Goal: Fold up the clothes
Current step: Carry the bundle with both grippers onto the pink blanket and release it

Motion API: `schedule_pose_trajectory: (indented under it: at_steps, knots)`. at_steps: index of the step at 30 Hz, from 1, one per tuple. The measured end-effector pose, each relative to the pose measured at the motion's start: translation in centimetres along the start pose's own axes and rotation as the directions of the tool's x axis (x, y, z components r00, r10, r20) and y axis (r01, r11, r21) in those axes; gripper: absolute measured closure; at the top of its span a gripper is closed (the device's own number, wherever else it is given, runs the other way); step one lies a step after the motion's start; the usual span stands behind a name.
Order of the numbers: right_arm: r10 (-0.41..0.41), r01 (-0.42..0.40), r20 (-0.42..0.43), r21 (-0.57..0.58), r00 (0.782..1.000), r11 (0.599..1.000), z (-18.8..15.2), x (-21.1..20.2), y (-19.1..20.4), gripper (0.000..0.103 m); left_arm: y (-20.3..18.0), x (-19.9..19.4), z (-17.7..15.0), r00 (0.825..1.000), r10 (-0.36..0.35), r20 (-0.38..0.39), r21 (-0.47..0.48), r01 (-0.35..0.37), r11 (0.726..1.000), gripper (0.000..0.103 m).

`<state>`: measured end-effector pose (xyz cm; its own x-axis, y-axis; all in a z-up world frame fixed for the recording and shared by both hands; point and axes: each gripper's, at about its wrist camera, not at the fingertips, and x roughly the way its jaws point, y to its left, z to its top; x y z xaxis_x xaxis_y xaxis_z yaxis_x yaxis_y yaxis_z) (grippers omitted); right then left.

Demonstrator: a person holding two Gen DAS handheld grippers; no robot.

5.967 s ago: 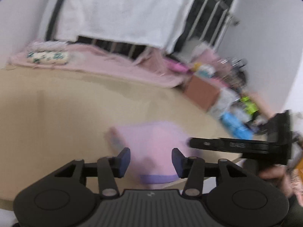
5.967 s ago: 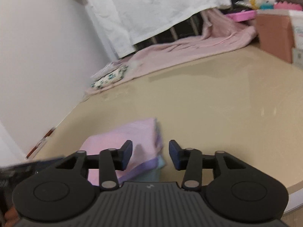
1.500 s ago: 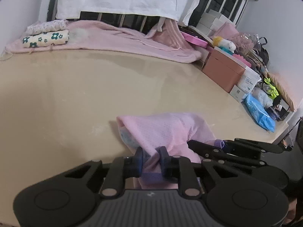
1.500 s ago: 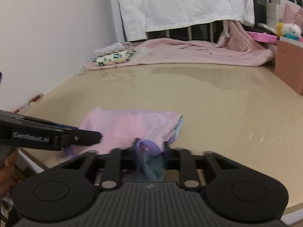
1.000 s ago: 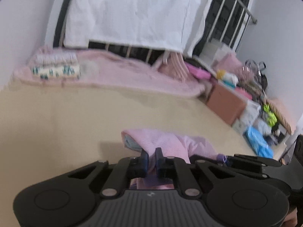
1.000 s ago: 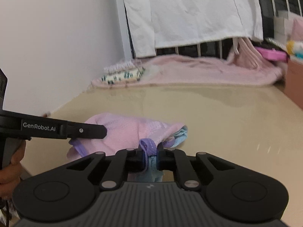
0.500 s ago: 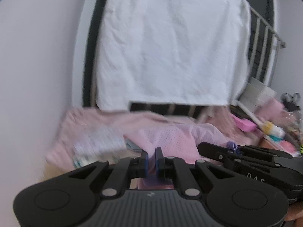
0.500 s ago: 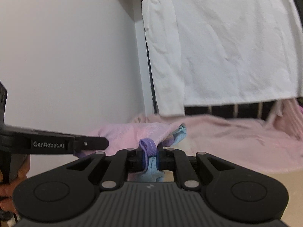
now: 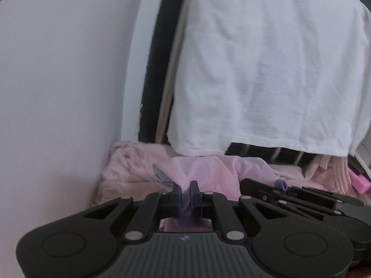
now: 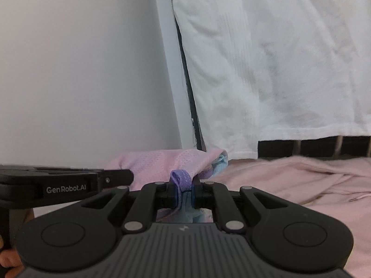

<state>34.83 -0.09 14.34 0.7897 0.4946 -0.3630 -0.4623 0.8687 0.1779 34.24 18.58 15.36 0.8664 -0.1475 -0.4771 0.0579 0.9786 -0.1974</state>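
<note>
A folded pink mesh garment [image 9: 208,171] with purple trim and a light blue layer hangs between both grippers, lifted off the table. My left gripper [image 9: 184,193] is shut on its near left edge. My right gripper [image 10: 183,191] is shut on its purple hem [image 10: 179,179], with the pink fold [image 10: 167,162] spreading ahead and to the left. In the left wrist view the right gripper [image 9: 301,199] sits just to the right. In the right wrist view the left gripper [image 10: 65,183] sits to the left.
A white sheet [image 9: 266,69] hangs over a dark bed rail straight ahead. A pale pink blanket [image 10: 301,185] lies heaped below it. A white wall [image 10: 81,69] stands to the left. A pink box [image 9: 360,183] shows at the far right.
Both grippers, shut on the folded garment, have carried it up off the table and forward toward the wall and the pink blanket. The table has dropped out of view.
</note>
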Motion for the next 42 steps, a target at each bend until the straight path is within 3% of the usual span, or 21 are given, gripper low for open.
schedule_pose_trajectory:
  at_steps: [3, 5, 6, 8, 9, 10, 11, 14, 15, 17, 19, 22, 25, 30, 35, 40, 42]
  knots:
    - [-0.025, 0.025, -0.041, -0.001, 0.999, 1.0, -0.9, 2.7, -0.7, 0.094, 1.6, 2.3, -0.9, 1.0, -0.006, -0.018, -0.03, 0.006, 1.0, 0.097]
    - [-0.052, 0.052, -0.073, 0.001, 0.996, 0.999, -1.9, 4.0, -1.1, 0.094, 2.3, 3.5, -2.4, 0.999, -0.013, -0.035, -0.045, 0.011, 0.999, 0.092]
    - [-0.076, 0.076, -0.085, -0.005, 0.993, 0.997, -2.7, 4.4, -1.3, 0.093, 2.5, 4.0, -3.2, 0.999, 0.004, -0.043, -0.041, -0.006, 0.999, 0.087]
    - [-0.115, 0.111, -0.097, -0.048, 0.989, 0.993, -4.0, 4.9, -1.6, 0.086, 2.6, 4.7, -4.7, 0.998, 0.04, -0.05, -0.026, -0.041, 0.999, 0.067]
    - [-0.121, 0.116, -0.09, -0.059, 0.989, 0.991, -4.3, 4.7, -1.8, 0.083, 2.4, 4.6, -4.9, 0.997, 0.061, -0.039, -0.01, -0.061, 0.998, 0.065]
    - [-0.12, 0.115, -0.077, -0.063, 0.99, 0.991, -4.3, 4.3, -2.1, 0.07, 2.1, 4.1, -4.8, 0.996, 0.083, -0.027, 0.009, -0.083, 0.996, 0.065]
    - [-0.125, 0.121, -0.065, -0.066, 0.99, 0.991, -3.9, 3.7, -2.4, 0.065, 1.5, 3.2, -4.2, 0.994, 0.11, -0.014, 0.029, -0.109, 0.994, 0.064]
    - [-0.139, 0.14, 0.033, -0.034, 0.99, 0.99, -2.0, 0.9, -3.2, 0.065, 0.0, 0.3, -3.2, 0.986, 0.114, 0.118, 0.067, -0.122, 0.99, 0.05]
    - [-0.127, 0.128, 0.054, -0.019, 0.99, 0.992, -1.6, 0.4, -3.4, 0.065, -0.6, -0.5, -3.2, 0.977, 0.115, 0.178, 0.076, -0.131, 0.988, 0.05]
    - [-0.085, 0.085, 0.09, 0.006, 0.992, 0.996, -1.2, -0.2, -3.6, 0.08, -1.0, -0.9, -3.9, 0.955, 0.124, 0.271, 0.064, -0.147, 0.987, 0.05]
    - [-0.048, 0.048, 0.067, 0.004, 0.997, 0.999, -1.6, 0.9, -3.2, 0.086, -0.7, 0.6, -4.5, 0.964, 0.139, 0.228, 0.062, -0.157, 0.986, 0.058]
    - [-0.046, 0.046, -0.002, -0.03, 0.999, 0.999, -3.0, 3.1, -2.4, 0.089, 0.0, 3.3, -5.3, 0.979, 0.165, 0.117, 0.062, -0.174, 0.983, 0.085]
    - [-0.063, 0.058, -0.1, -0.05, 0.993, 0.997, -4.5, 5.0, -2.4, 0.09, 0.6, 5.2, -5.9, 0.979, 0.202, 0.014, 0.071, -0.202, 0.977, 0.085]
    - [-0.046, 0.041, -0.166, -0.034, 0.985, 0.999, -5.0, 4.6, -3.3, 0.089, -0.1, 5.3, -6.3, 0.973, 0.231, 0.015, 0.134, -0.231, 0.964, 0.082]
    - [-0.036, 0.039, -0.158, 0.017, 0.987, 0.999, -4.9, 3.1, -3.3, 0.089, -0.7, 5.0, -6.2, 0.969, 0.245, 0.038, 0.174, -0.248, 0.953, 0.081]
    - [-0.058, 0.058, -0.014, 0.005, 0.998, 0.998, -3.4, 0.9, -2.0, 0.089, -1.8, 2.7, -5.4, 0.975, 0.215, 0.05, 0.15, -0.22, 0.964, 0.074]
    - [-0.067, 0.068, -0.065, 0.009, 0.996, 0.998, -4.0, 2.0, -2.0, 0.09, -2.3, 1.6, -5.1, 0.978, 0.202, 0.054, 0.139, -0.207, 0.968, 0.074]
